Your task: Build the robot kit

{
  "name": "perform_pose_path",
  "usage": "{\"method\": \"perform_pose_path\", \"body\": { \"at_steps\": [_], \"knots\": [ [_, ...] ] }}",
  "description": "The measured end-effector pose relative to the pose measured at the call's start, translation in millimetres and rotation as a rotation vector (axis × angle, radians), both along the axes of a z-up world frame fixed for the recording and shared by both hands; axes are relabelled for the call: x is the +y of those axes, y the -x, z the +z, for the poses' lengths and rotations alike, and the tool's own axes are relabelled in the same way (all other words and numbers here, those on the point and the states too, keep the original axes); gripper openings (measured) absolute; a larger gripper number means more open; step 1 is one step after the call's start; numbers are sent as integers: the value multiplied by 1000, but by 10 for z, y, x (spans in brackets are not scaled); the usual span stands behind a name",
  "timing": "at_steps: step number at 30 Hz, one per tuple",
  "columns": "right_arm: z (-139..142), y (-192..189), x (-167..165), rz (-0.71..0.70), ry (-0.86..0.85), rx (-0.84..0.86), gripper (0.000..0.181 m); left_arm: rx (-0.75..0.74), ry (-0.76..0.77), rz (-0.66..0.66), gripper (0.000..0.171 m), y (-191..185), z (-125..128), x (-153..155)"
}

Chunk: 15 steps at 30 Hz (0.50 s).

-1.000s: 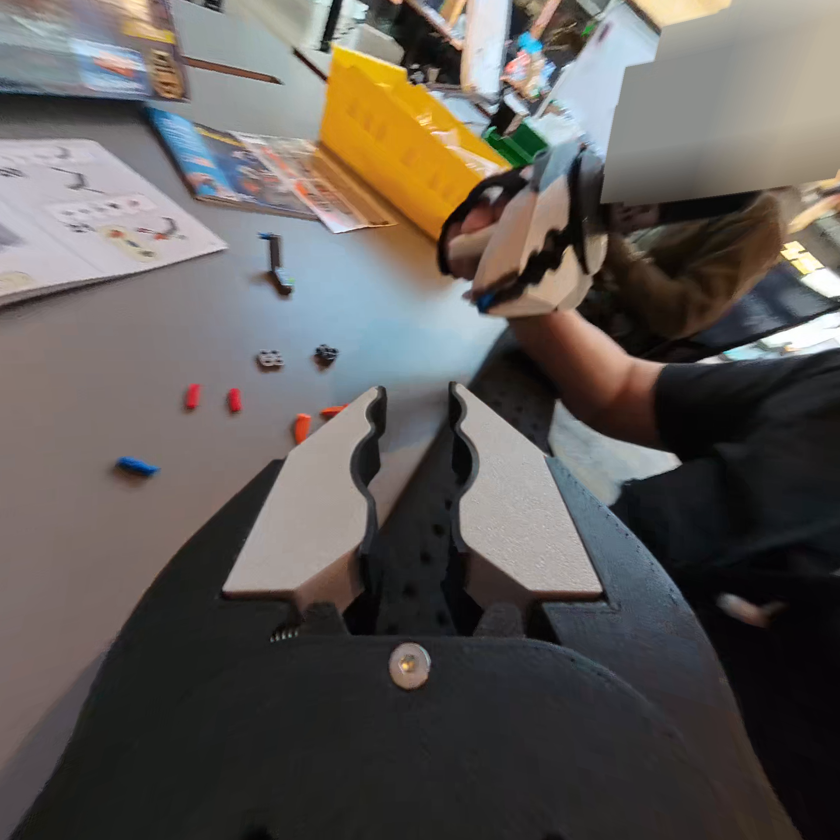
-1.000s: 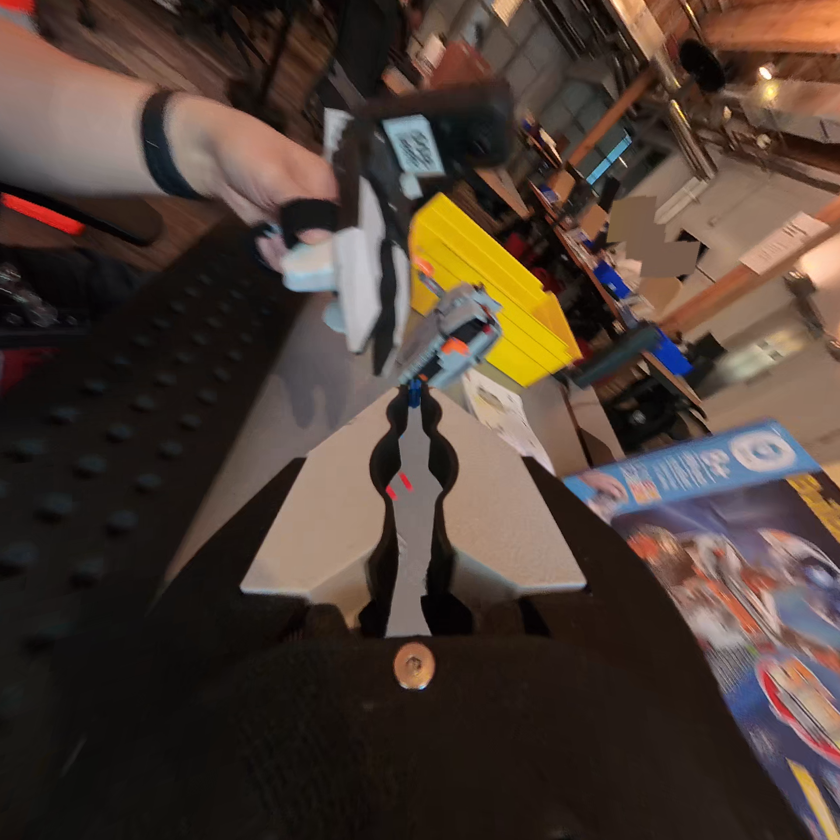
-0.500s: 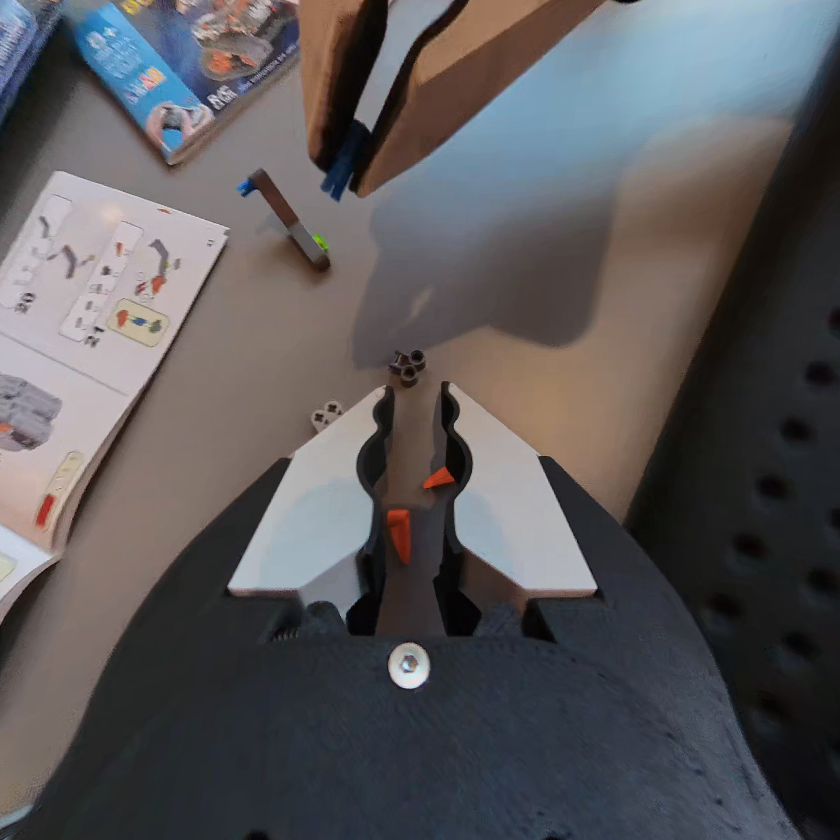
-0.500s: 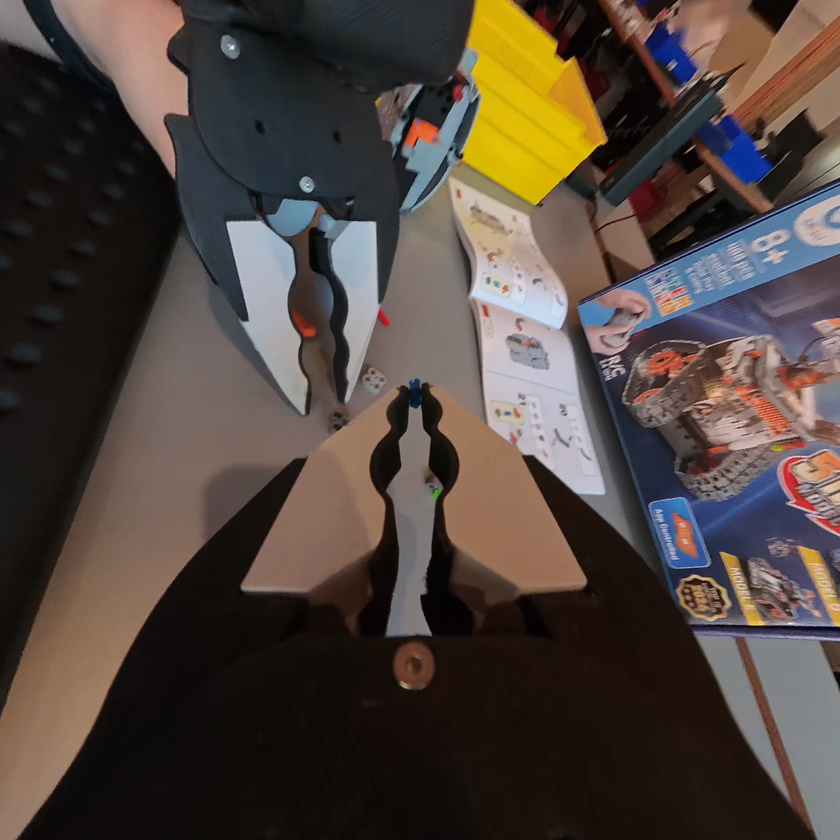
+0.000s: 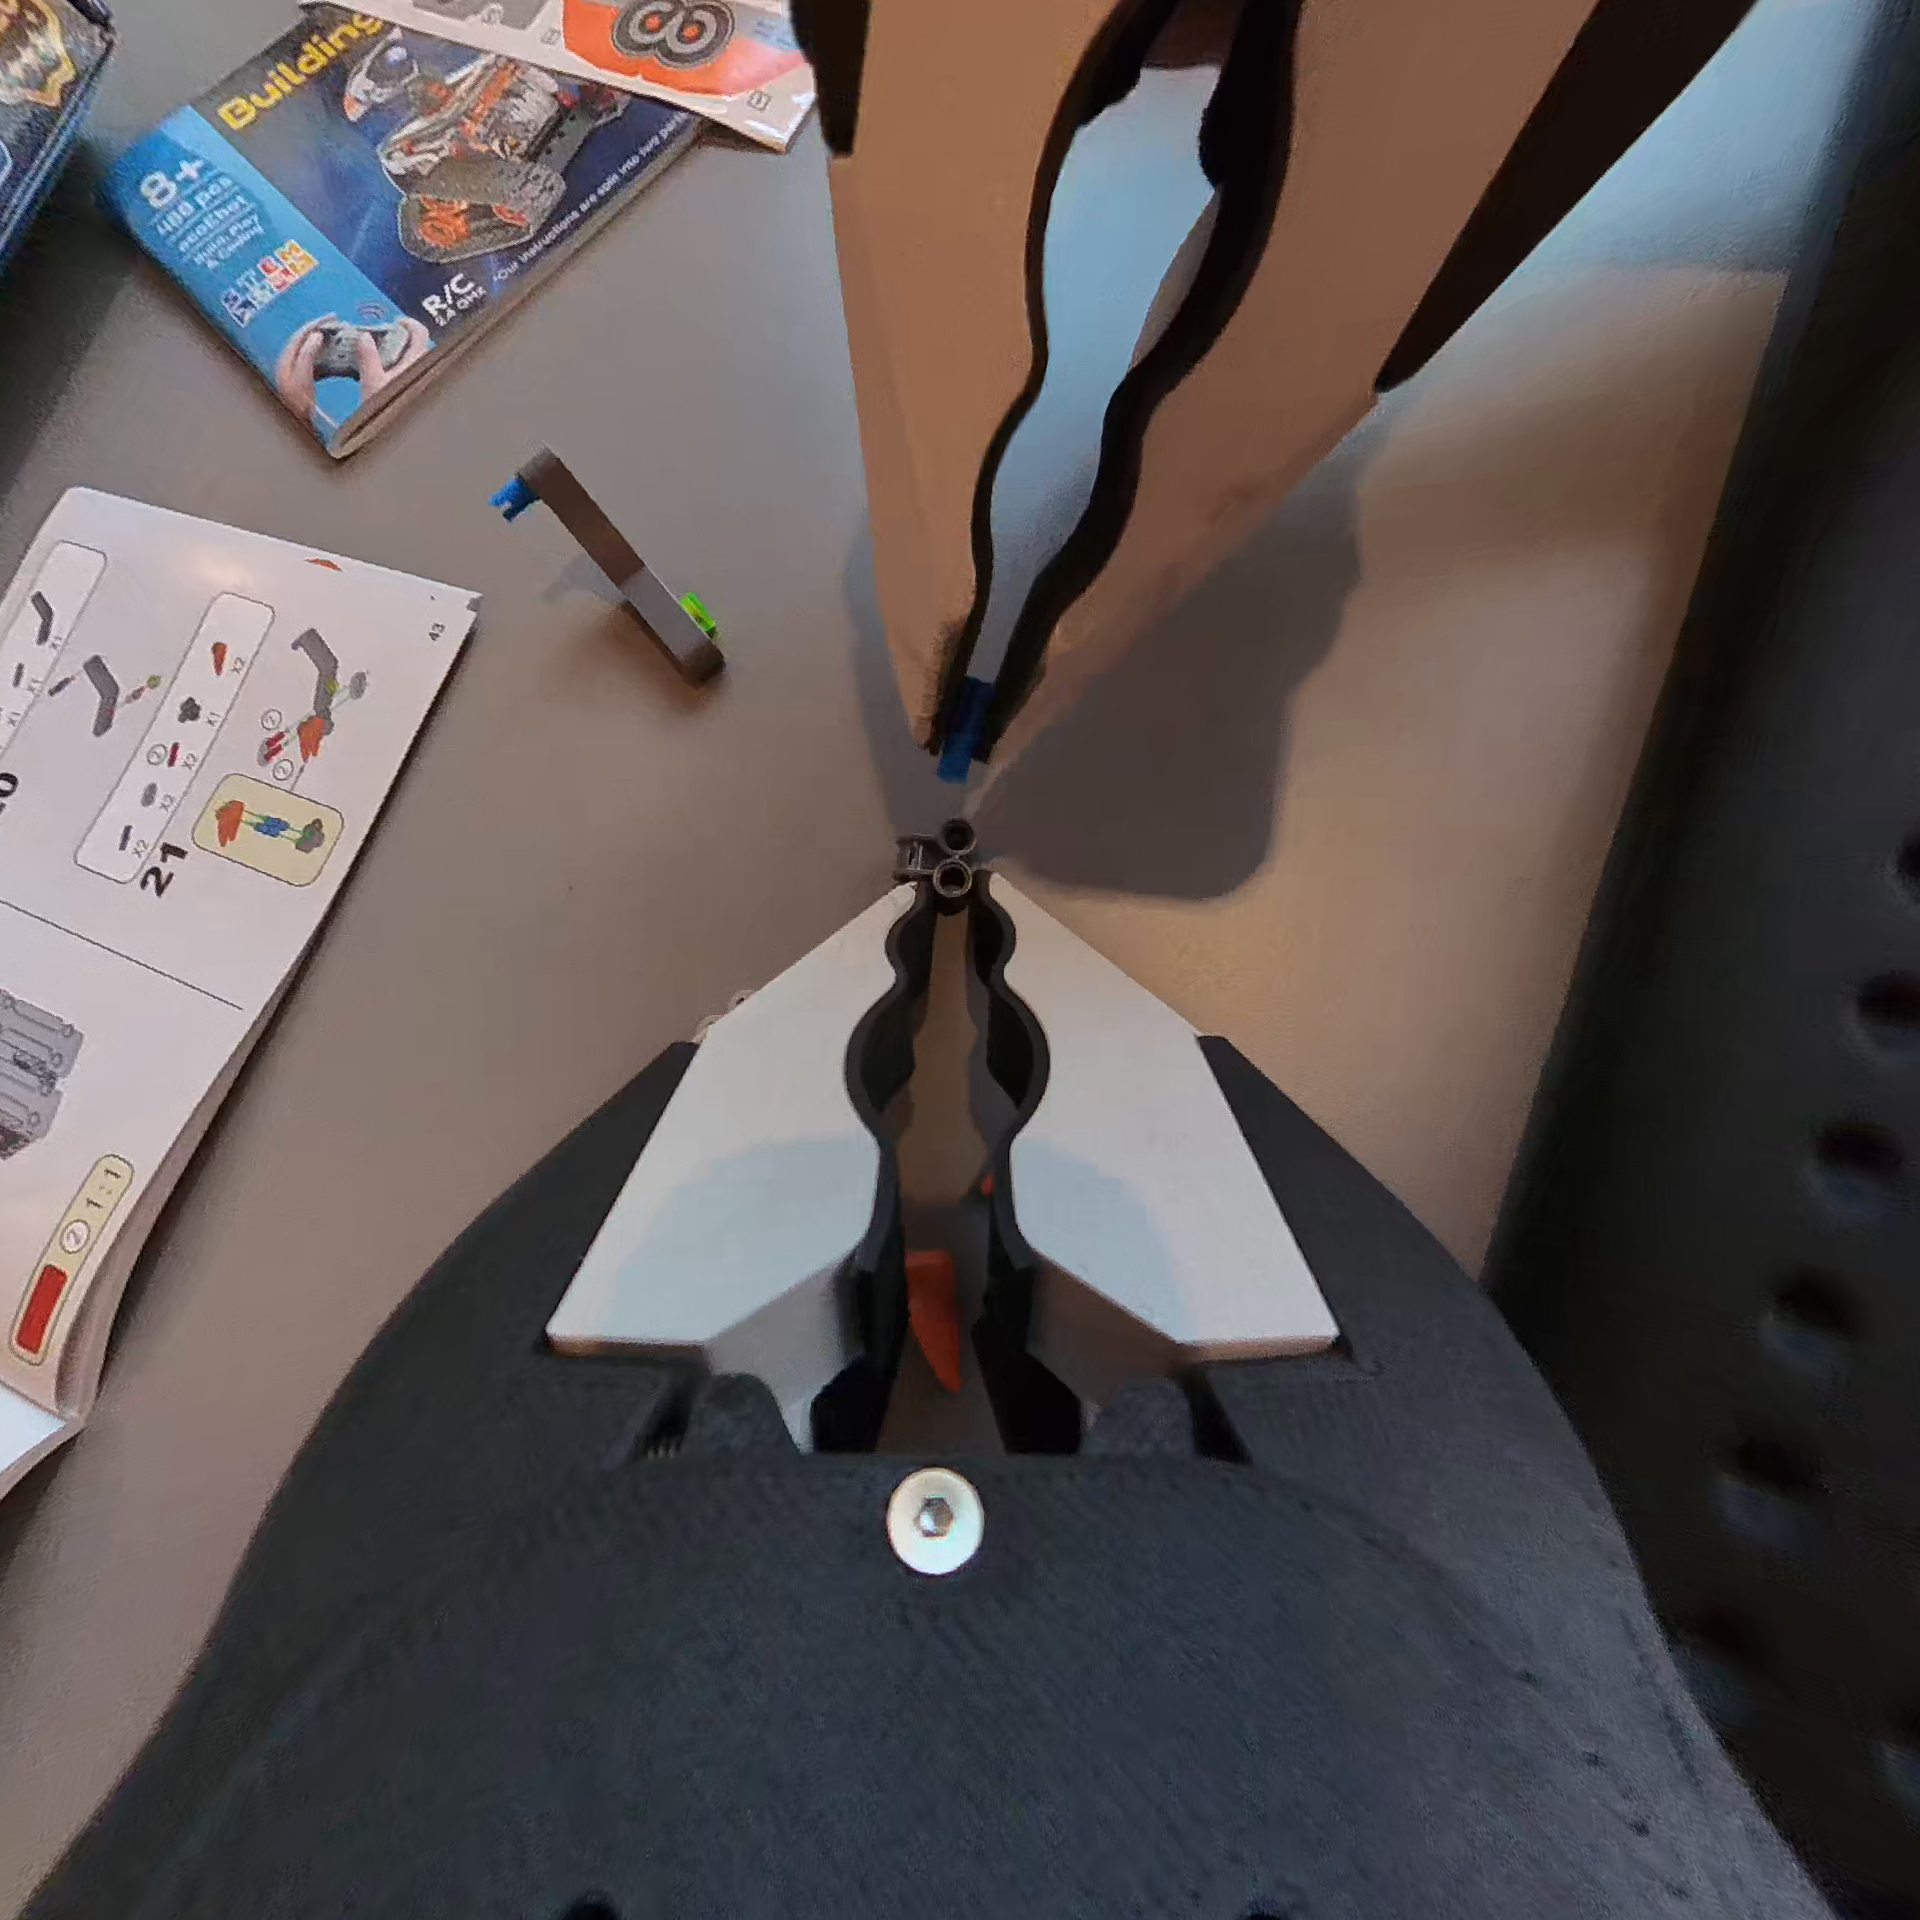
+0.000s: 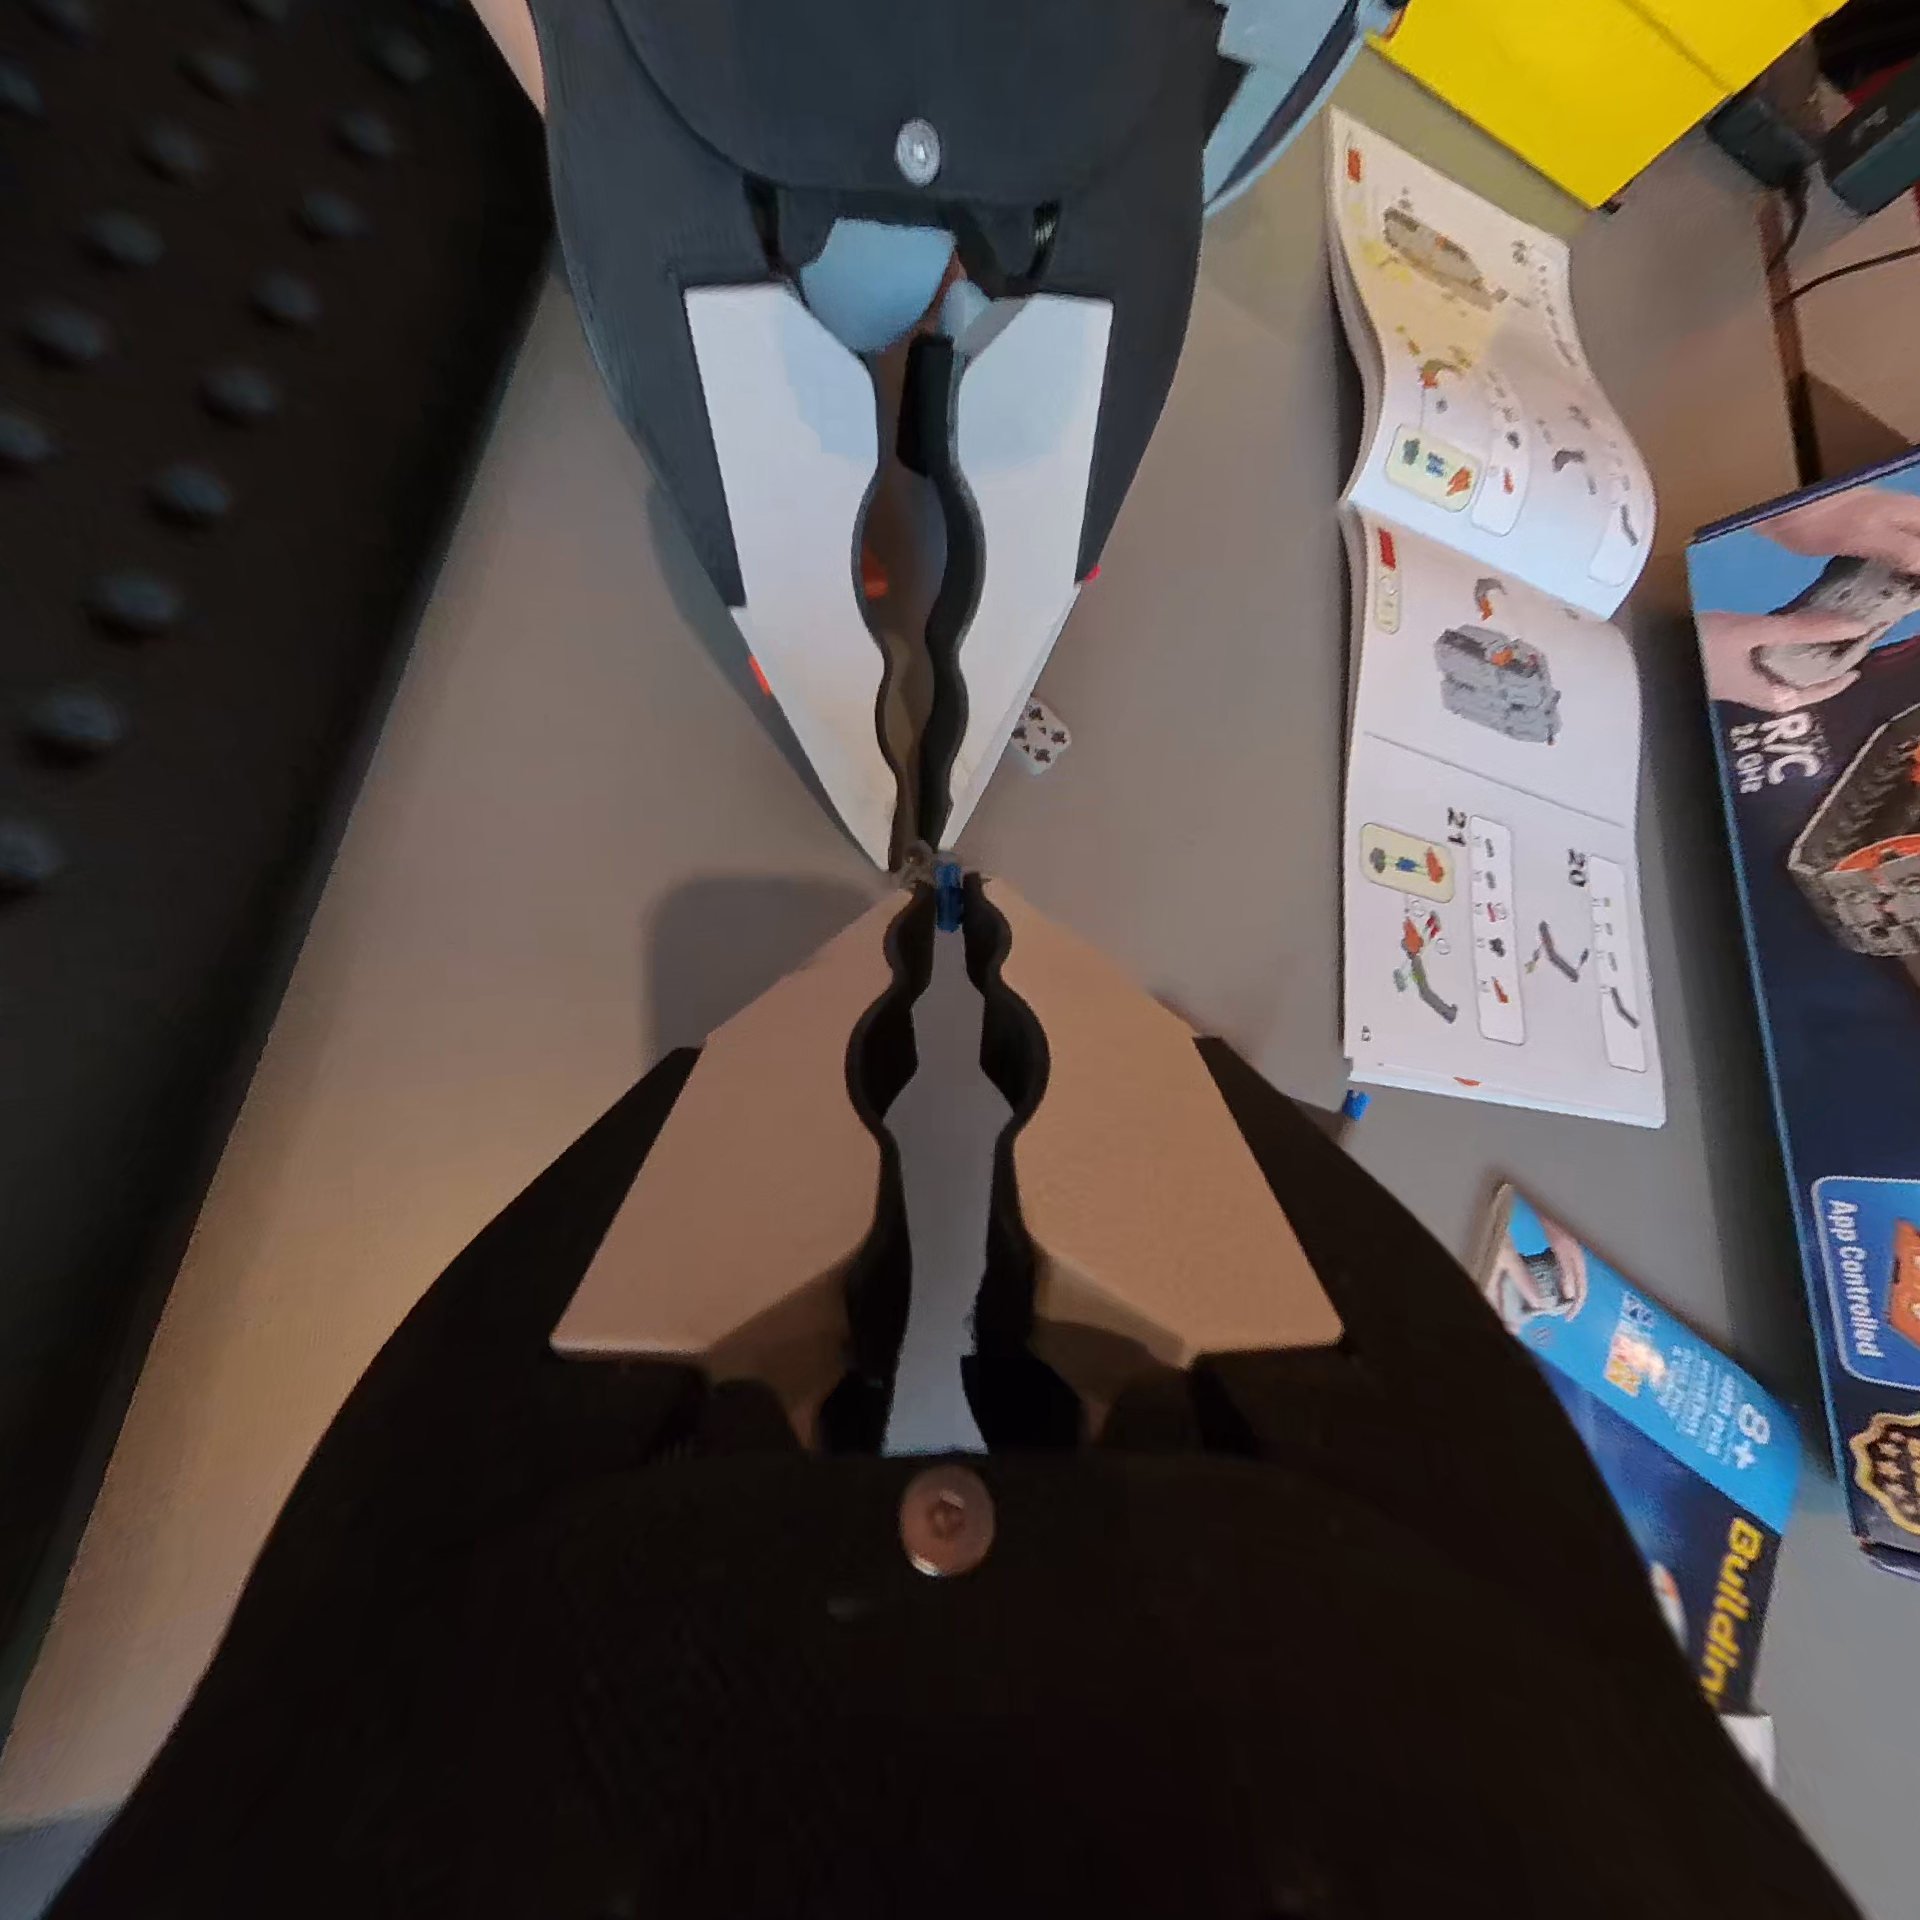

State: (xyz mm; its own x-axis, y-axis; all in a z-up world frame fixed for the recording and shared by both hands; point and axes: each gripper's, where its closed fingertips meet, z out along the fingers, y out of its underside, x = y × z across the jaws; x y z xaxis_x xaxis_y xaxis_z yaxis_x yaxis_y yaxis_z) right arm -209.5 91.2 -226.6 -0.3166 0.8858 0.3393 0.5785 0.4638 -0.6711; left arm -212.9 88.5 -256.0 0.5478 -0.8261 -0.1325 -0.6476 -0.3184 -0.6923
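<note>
In the left wrist view my left gripper [image 5: 943, 888] is shut on a small dark grey connector [image 5: 948, 860] with round holes, just above the grey table. My right gripper [image 5: 961, 732] comes down from the top, shut on a short blue pin [image 5: 964, 727] that points at the connector with a small gap between them. In the right wrist view my right gripper [image 6: 940, 906] holds the blue pin [image 6: 948, 896] tip to tip with the left gripper [image 6: 916, 847]. An orange wedge piece [image 5: 930, 1314] lies on the table under the left fingers.
A grey beam [image 5: 623, 571] with blue and green pins lies to the left. An open instruction booklet [image 6: 1496, 727], a blue booklet [image 6: 1662, 1403], a toy box [image 6: 1829, 935] and a yellow bin [image 6: 1590, 73] are to the right. A small light grey piece [image 6: 1039, 740] and a studded black mat [image 6: 208, 520] lie nearby. The grippers are tip to tip, or close to it.
My left gripper has moved forward over the orange pieces and closed on the dark grey connector. My right gripper has brought the blue pin down close to it, tip to tip.
</note>
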Motion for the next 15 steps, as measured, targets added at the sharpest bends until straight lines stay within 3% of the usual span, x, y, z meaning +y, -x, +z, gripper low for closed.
{"method": "perform_pose_path", "body": {
  "at_steps": [6,15],
  "knots": [
    [-100,-31,64,-38,49,-40,5,22,-17,-5,5,97,19,-63],
    [-187,68,-98,5,110,-69,5,104,-136,-50,5,240,140,-198]
  ]
}}
